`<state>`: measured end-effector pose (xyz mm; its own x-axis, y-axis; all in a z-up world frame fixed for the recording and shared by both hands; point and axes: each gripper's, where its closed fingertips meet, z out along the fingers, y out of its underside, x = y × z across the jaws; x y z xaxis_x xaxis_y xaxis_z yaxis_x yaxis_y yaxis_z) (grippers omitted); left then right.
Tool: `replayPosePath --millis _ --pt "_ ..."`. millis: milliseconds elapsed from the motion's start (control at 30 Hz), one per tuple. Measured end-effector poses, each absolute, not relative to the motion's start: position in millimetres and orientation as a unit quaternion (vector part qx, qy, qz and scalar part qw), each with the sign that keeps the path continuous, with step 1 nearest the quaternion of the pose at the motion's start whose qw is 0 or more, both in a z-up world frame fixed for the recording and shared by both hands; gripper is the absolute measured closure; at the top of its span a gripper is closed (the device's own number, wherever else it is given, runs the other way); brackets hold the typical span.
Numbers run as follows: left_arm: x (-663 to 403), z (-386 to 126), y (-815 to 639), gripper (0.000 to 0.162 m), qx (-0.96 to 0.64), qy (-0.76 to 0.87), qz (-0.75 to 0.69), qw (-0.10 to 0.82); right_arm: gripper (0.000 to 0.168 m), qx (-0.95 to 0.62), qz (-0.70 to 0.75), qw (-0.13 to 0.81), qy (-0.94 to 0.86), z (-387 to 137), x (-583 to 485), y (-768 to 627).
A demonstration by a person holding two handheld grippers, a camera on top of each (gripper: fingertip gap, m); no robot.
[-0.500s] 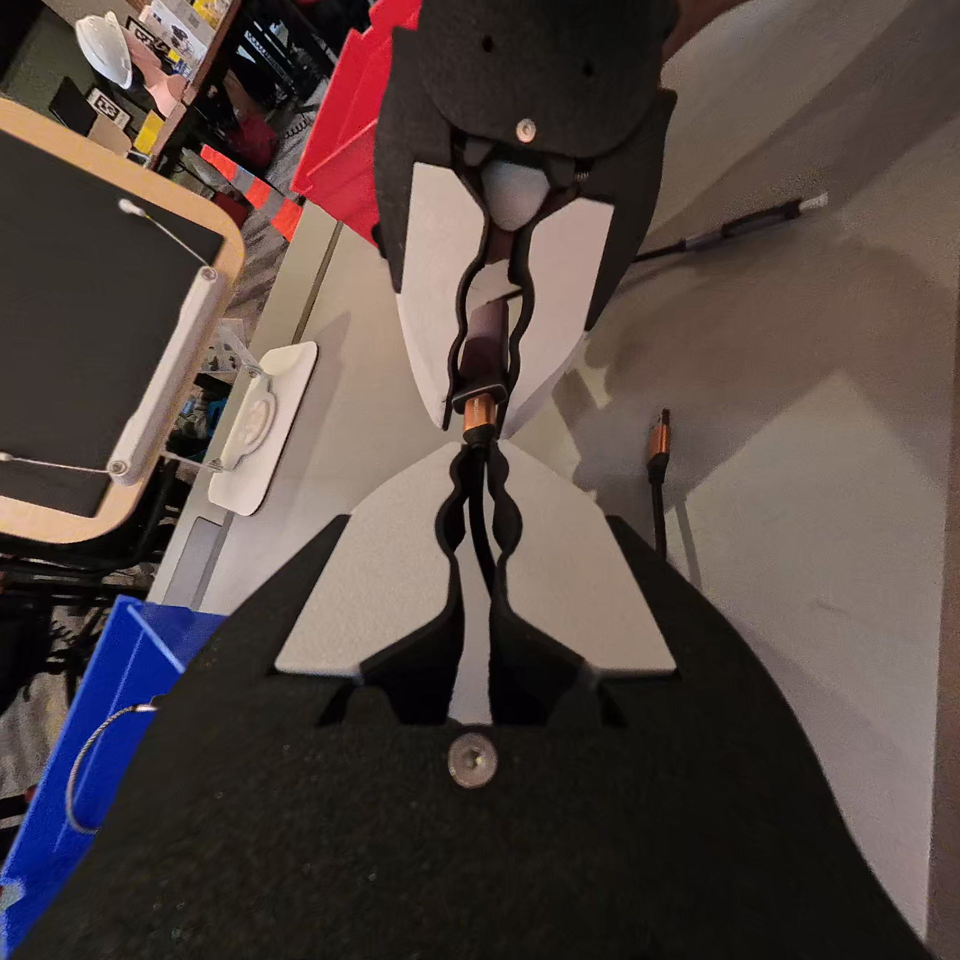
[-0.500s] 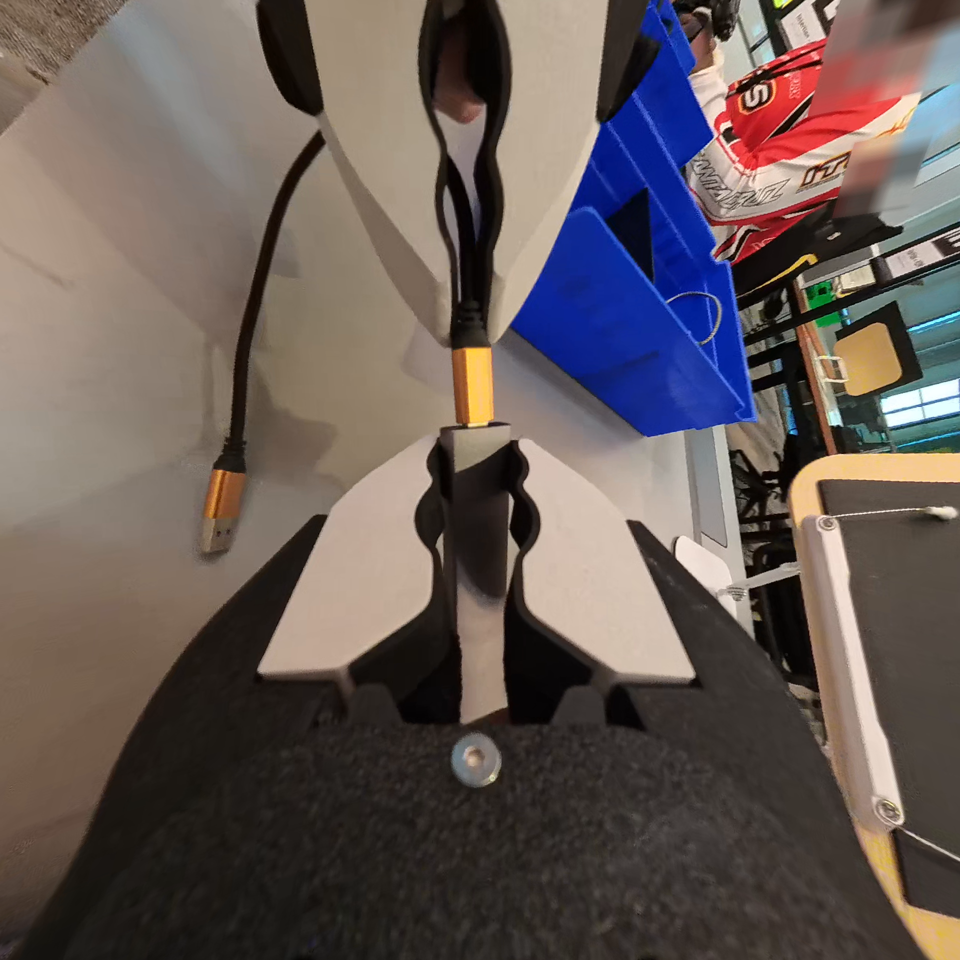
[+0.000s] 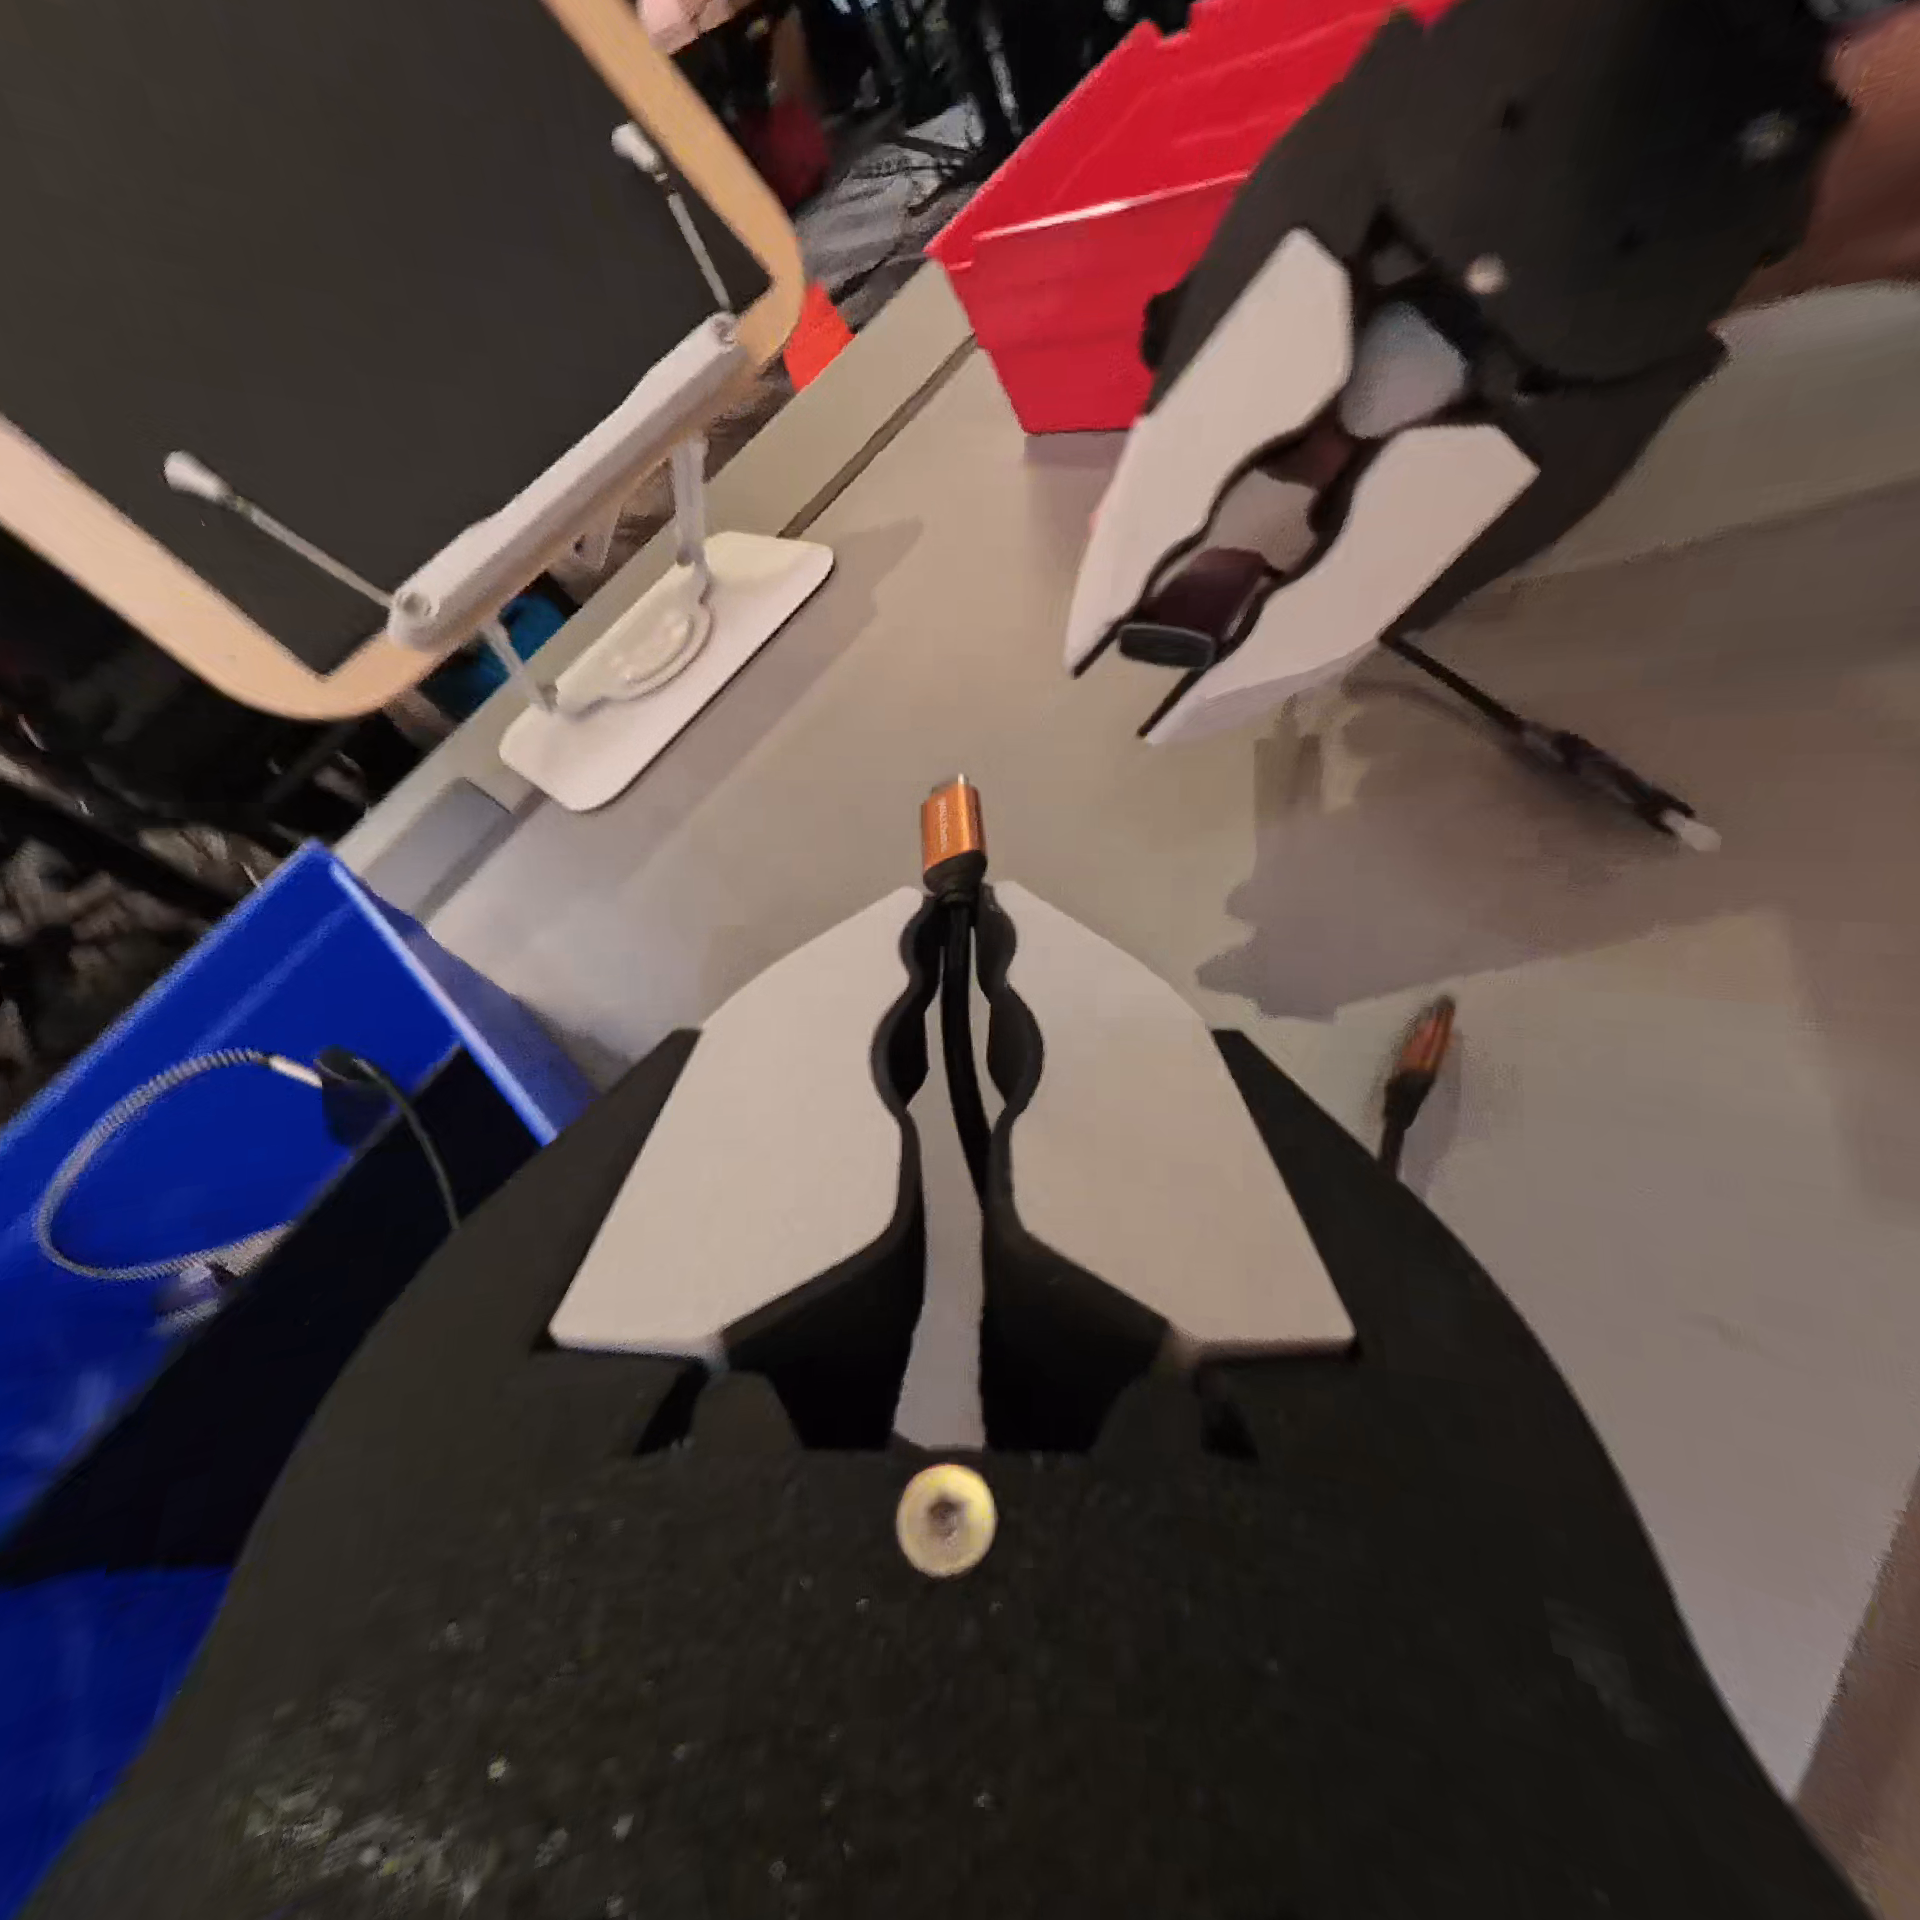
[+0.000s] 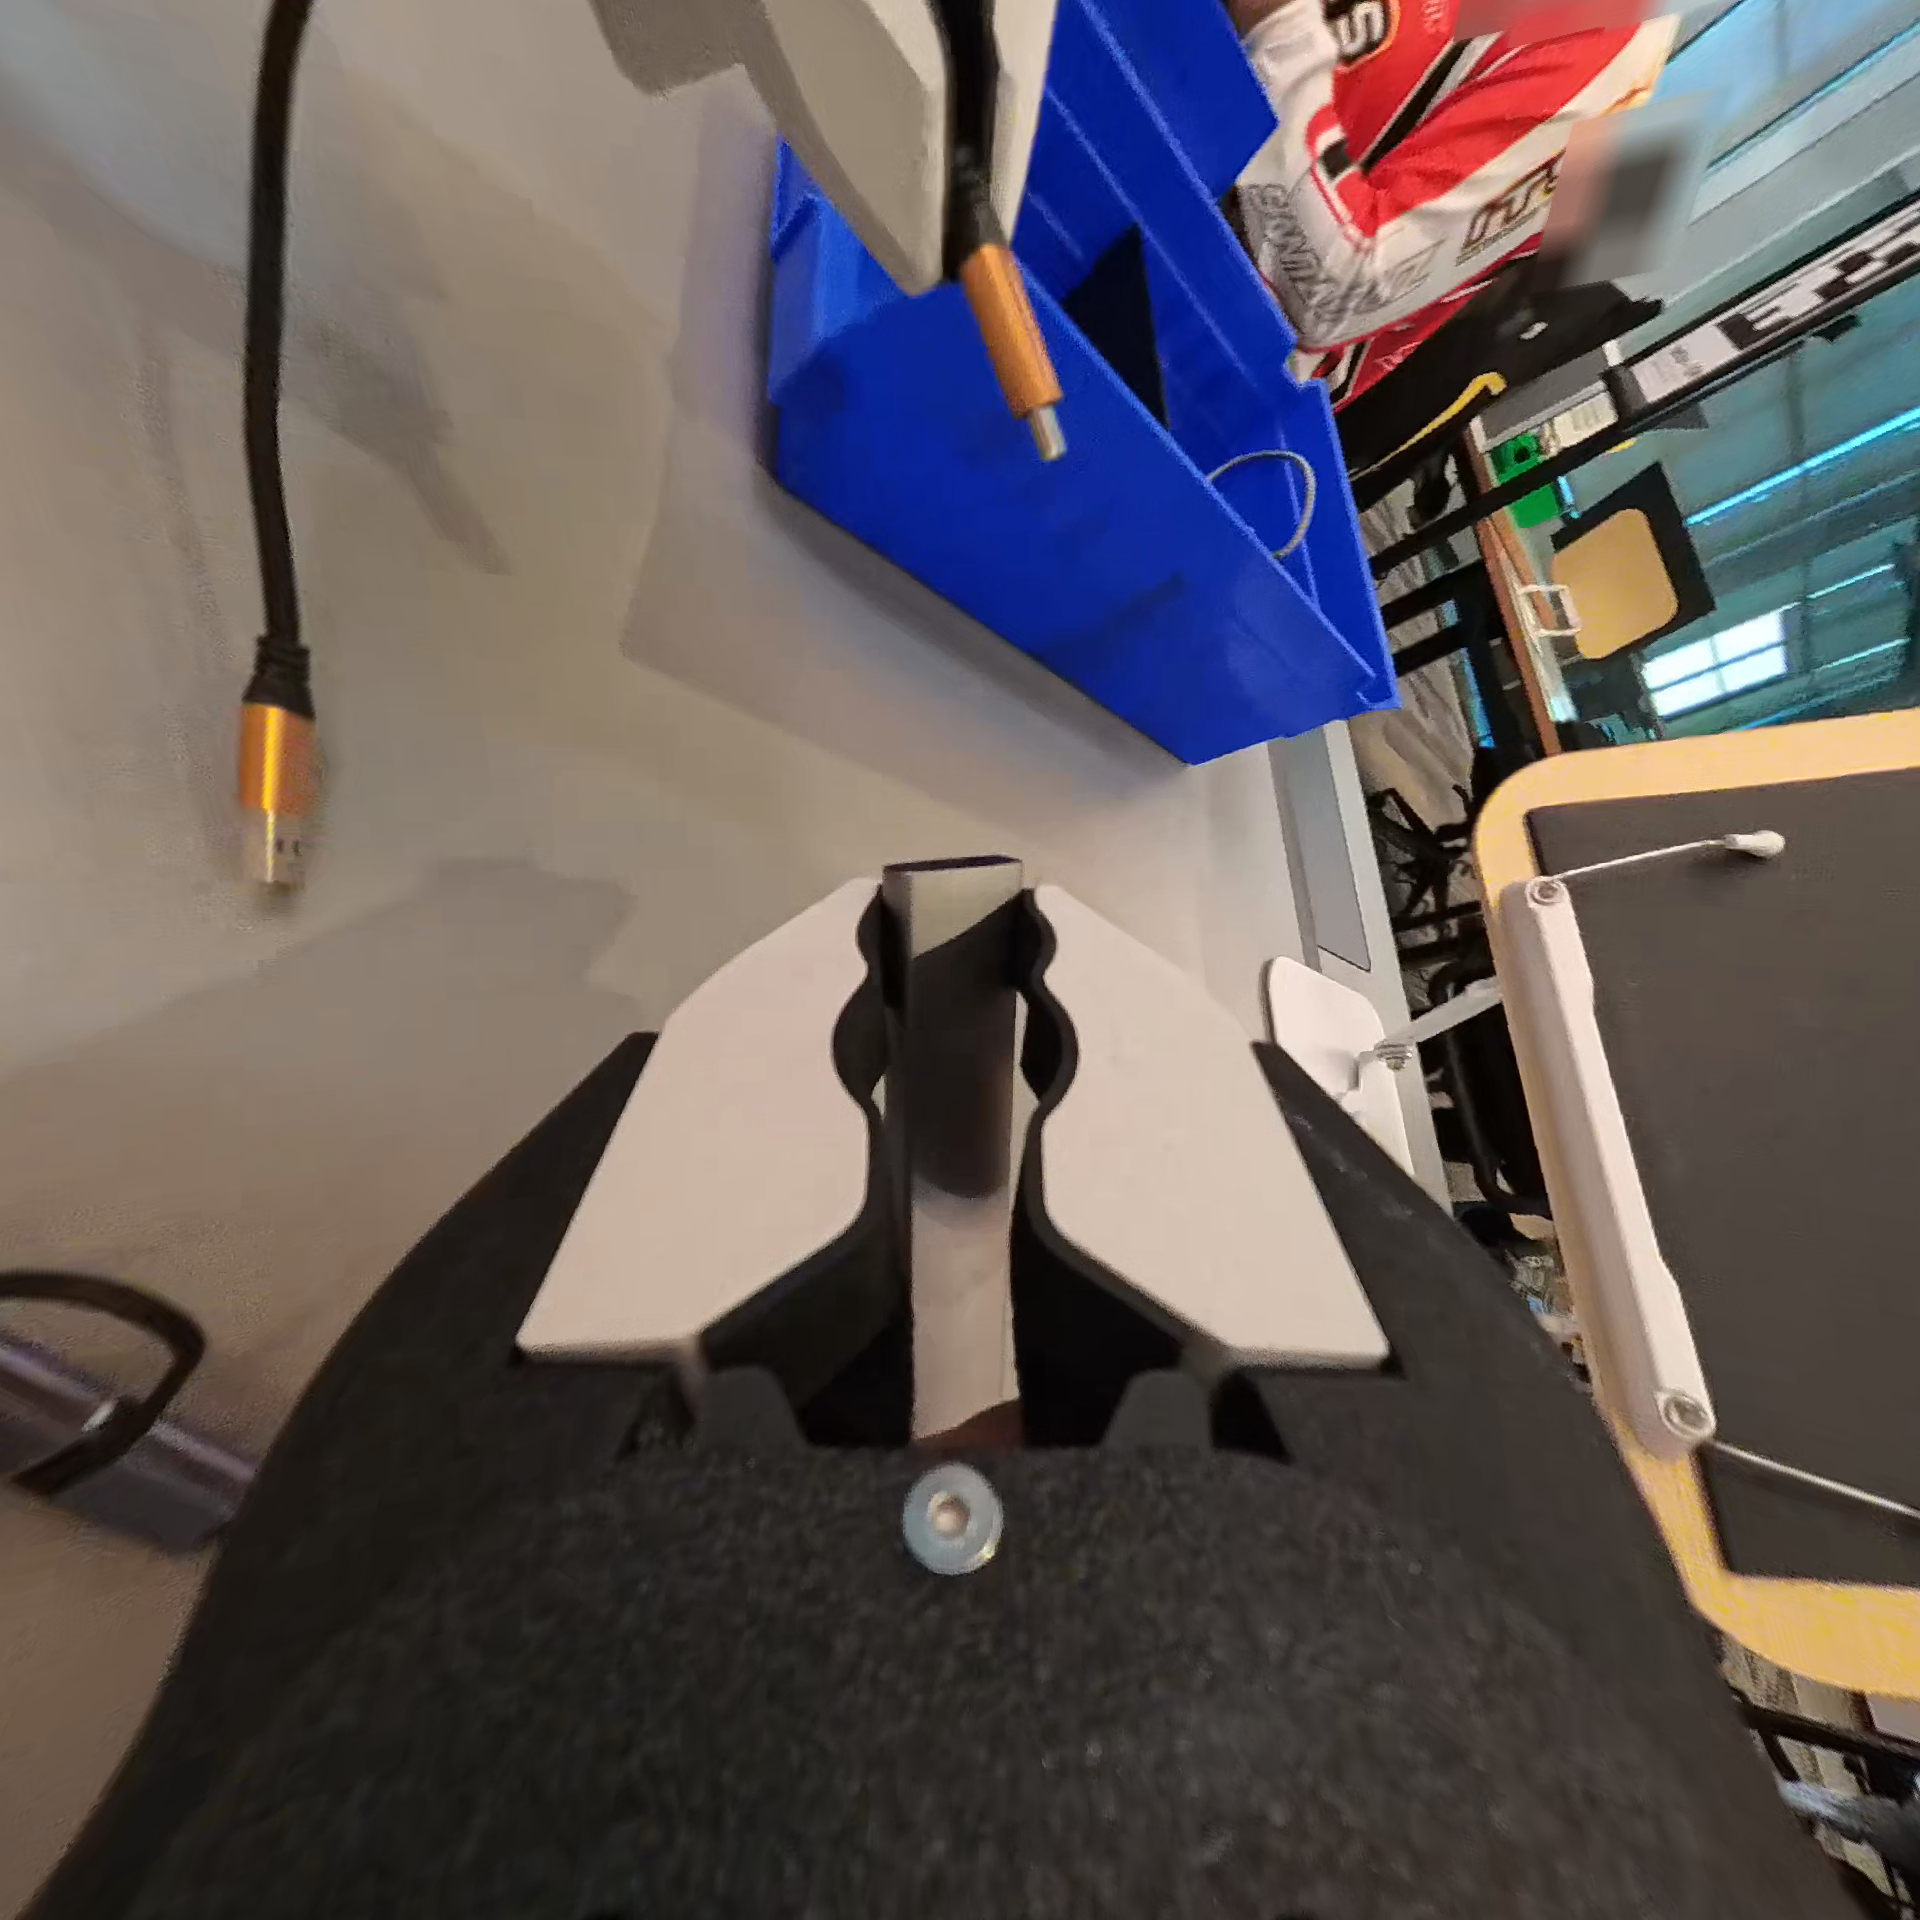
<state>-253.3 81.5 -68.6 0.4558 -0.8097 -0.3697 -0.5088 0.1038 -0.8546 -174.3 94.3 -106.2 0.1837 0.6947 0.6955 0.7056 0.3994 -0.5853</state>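
My left gripper (image 3: pixel 956 896) is shut on a black braided cable (image 3: pixel 961 1049) just behind its orange connector (image 3: pixel 951 831), which sticks out past the fingertips with a bare silver tip. My right gripper (image 4: pixel 951 883) is shut on a slim dark grey adapter block (image 4: pixel 951 1049). The connector and the block are apart. In the left wrist view the right gripper (image 3: pixel 1127 681) holds the block (image 3: pixel 1169 642) up and to the right. In the right wrist view the left gripper (image 4: pixel 951 249) and connector (image 4: pixel 1010 332) hang above. The cable's other orange plug (image 4: pixel 272 769) lies on the table.
A grey table (image 3: pixel 1558 1143) carries a blue bin (image 3: pixel 208 1143) with a thin wire loop, a red bin (image 3: pixel 1081 260), and a tablet on a white stand (image 3: pixel 665 665). A dark cable with a white tip (image 3: pixel 1590 774) and a grey hub (image 4: pixel 114 1434) lie on it. One gripper's finger ends stand about 10 cm off the other's.
The orange connector was seated in the end of the dark block; now it is out, and the two grippers have moved apart. The left view has swung left.
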Motion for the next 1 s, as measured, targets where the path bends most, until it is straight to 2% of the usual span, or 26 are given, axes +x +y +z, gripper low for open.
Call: replayPosePath --millis 400,833,867,933,1000 --pt "-237 -104 83 0.155 -0.725 0.447 -0.174 0.495 0.147 -0.569 -0.003 0.567 -0.596 -82 -159 99" --pt "-202 -136 76 0.155 -0.779 0.404 -0.225 0.424 0.147 -0.588 -0.027 0.535 -0.606 -106 -151 105" --pt "-198 -138 75 0.153 -0.778 0.413 -0.218 0.42 0.147 -0.588 -0.027 0.538 -0.604 -105 -152 105" --pt "-191 -135 74 0.13 -0.769 0.429 -0.216 0.423 0.147 -0.587 -0.028 0.548 -0.595 -98 -151 105" --pt "-186 -125 69 0.125 -0.749 0.439 -0.237 0.436 0.147 -0.588 -0.008 0.57 -0.574 -81 -153 102"
